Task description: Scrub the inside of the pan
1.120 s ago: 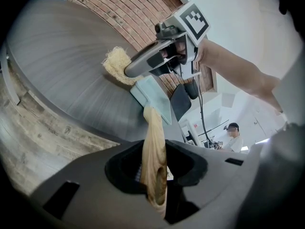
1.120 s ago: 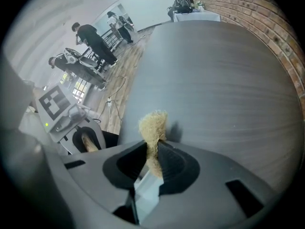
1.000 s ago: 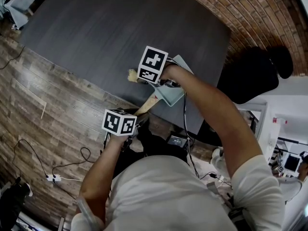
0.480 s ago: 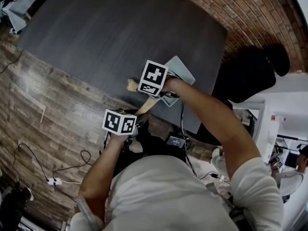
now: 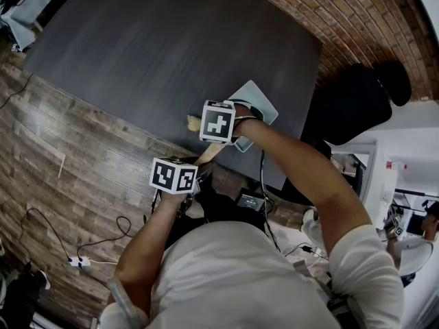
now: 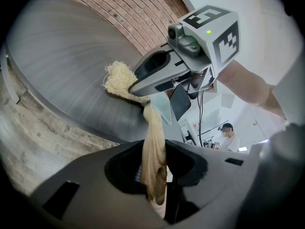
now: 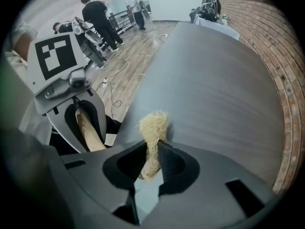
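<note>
left claw (image 6: 153, 178) clamped on wooden handle (image 6: 153, 137) — bracing the pan (image 5: 259, 103) at the surface (image 5: 171, 46) | right claw (image 7: 150, 159) pinching fibre scrubber (image 7: 153, 124) (aimed down), to rub inside

dark table (image 5: 171, 40), plank floor (image 5: 62, 156), brick wall (image 5: 357, 19)

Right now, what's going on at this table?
A person works two handheld grippers. The left gripper is clamped on the wooden handle of the pale blue pan, at the near edge of the dark table. The right gripper pinches a fibrous scrubber, pointing down over the pan.
</note>
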Motion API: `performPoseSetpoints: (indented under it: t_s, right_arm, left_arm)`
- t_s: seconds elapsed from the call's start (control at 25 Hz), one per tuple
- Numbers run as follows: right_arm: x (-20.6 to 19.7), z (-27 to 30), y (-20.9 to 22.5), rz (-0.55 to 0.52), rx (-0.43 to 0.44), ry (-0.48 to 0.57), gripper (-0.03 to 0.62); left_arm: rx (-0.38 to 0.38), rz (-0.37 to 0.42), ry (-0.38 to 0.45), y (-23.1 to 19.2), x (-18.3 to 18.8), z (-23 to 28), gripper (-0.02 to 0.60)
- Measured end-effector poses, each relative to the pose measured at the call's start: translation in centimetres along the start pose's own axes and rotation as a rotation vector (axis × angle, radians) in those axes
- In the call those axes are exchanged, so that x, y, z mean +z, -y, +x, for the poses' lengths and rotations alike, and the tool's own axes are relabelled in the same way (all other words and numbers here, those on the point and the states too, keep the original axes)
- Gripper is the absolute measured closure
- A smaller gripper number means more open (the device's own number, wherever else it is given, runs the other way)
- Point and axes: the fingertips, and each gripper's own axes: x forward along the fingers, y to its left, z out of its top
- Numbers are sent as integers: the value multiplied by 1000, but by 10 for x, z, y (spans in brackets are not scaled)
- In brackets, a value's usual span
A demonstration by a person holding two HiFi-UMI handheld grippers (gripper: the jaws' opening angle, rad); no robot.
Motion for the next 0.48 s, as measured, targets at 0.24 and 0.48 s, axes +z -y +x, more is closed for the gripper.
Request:
performPoseSetpoints:
  t_s: [0.24,0.48]
  right_arm:
    - [10,-4,12,-31,-48,1,517]
    - [22,-4,27,-25,-97,26,517]
  left_arm:
    - [2,-2,4,1,1,1,463]
    - [5,-3,5,2,1,1,463]
